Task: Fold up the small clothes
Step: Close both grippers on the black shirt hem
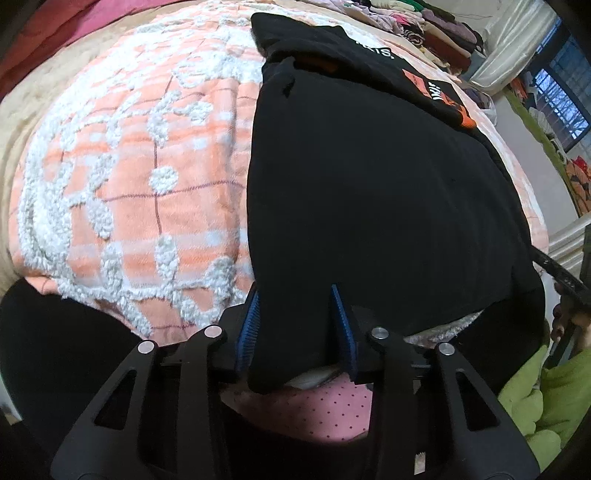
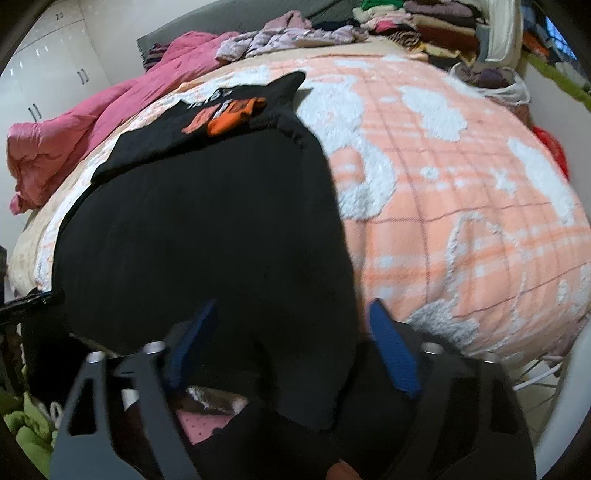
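A black garment [image 1: 369, 184] with orange and white print near its far end lies on the orange-and-white blanket [image 1: 129, 166]. Its near hem hangs between the blue pads of my left gripper [image 1: 295, 295], whose jaws stand apart around the cloth. In the right wrist view the same black garment [image 2: 203, 229] fills the left half, its print [image 2: 229, 110] at the far end. My right gripper [image 2: 291, 306] also has its jaws apart, with the near hem lying between the blue pads.
A pink quilt [image 2: 74, 140] lies bunched at the bed's far left. Stacks of folded clothes [image 2: 424, 26] sit at the far end. The blanket [image 2: 461, 203] stretches to the right. Green cloth [image 1: 546, 398] and pink dotted fabric [image 1: 314, 410] lie below the grippers.
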Tool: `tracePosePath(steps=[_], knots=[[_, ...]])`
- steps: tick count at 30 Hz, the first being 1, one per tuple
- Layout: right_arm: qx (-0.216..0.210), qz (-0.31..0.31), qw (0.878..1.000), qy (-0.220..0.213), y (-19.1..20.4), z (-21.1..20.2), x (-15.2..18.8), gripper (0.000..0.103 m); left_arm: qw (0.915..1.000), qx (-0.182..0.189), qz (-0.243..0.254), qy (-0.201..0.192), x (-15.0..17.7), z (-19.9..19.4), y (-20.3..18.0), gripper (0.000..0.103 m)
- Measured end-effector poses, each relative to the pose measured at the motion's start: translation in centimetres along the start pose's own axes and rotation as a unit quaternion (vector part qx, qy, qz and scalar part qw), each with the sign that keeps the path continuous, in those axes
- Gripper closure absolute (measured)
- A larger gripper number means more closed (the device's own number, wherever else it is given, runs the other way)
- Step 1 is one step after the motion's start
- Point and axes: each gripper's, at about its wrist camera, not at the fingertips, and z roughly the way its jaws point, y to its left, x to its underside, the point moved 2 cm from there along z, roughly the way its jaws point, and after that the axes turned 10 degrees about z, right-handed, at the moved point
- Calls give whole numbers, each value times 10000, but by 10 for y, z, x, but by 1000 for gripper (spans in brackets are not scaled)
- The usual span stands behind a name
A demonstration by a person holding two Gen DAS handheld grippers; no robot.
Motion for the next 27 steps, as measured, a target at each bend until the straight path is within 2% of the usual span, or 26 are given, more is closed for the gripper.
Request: tracePosePath(steps=[1,3,4,8,9,11,13,15,16,17,18,23,27], knots=[[6,-17,10000,64,0,2,2,41,10000,23,-10,17,2,0,0,74],[32,-77,9999,104,0,4,4,67,10000,63,-36,59,5,1,1,74],[46,-127,9999,106,-1,5,4,70,9999,89,-55,95,6,3,2,74],[82,49,9999,105,-13,6,4,70,9998,128,-55,145,8,4,2,72],[143,138,9997,153,-17,9,4,64,9998,129,-56,149,8,5,2,72],[55,281,9993,243,-24,12,5,63,9998,135,-65,156,8,6,2,72],[-55,301,9992,262,-25,12,6,66,9998,129,-51,164,8,7,1,72],[-71,169,9995,254,-21,10,7,77,9998,60,-23,165,8,7,0,77],[-55,121,9996,249,-20,8,7,81,9999,32,-9,148,7,6,0,85],[-78,79,9996,241,-19,7,7,93,9999,61,-17,126,7,6,0,92],[-247,69,9994,235,-19,3,7,95,9999,95,-34,112,7,5,1,94],[-556,-10,9984,52,-10,-14,1,95,9998,178,-48,-77,5,-9,2,98],[-890,58,9958,-194,-3,-29,-10,95,9986,253,-35,-464,-6,-36,4,98]])
